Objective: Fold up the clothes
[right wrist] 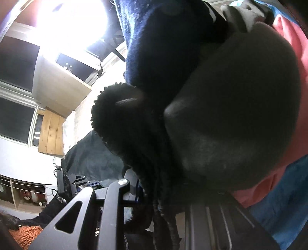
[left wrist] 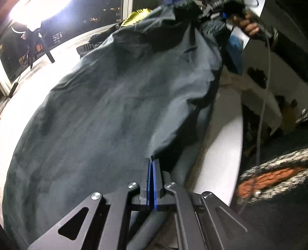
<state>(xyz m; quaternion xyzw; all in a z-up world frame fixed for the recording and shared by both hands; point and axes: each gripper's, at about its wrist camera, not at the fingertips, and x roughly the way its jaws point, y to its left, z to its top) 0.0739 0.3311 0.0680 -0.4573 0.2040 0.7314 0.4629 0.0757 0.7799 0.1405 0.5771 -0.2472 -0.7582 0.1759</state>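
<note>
Your left gripper (left wrist: 152, 163) has its two blue-lined fingers (left wrist: 156, 178) pressed together, and they pinch the near edge of the dark grey garment (left wrist: 119, 100). That garment lies spread over the white bench (left wrist: 217, 146), stretching from your left gripper up to the far end, where its other end is lifted. There a hand (left wrist: 248, 25) grips the handle of your right gripper (left wrist: 213, 10), which sits at the top of the garment; from this view the right gripper's fingers are blurred.

In the right wrist view, dark cloth bunches over your right gripper (right wrist: 146, 192) and hides its fingertips, so you cannot tell from here whether its fingers pinch the garment or merely sit under it. A black ribbed knit edge (right wrist: 107, 107) and a navy fuzzy fabric (right wrist: 154, 38) hang just above the garment's fold. A pink cloth (right wrist: 294, 57) and a blue cloth (right wrist: 284, 202) lie beyond the garment on the right side of that view.

Past the garment's far end, a yellow-and-black striped piece (left wrist: 137, 16) shows. An orange-and-grey knit item (left wrist: 273, 178) lies off the bench edge, to the right of the garment.
</note>
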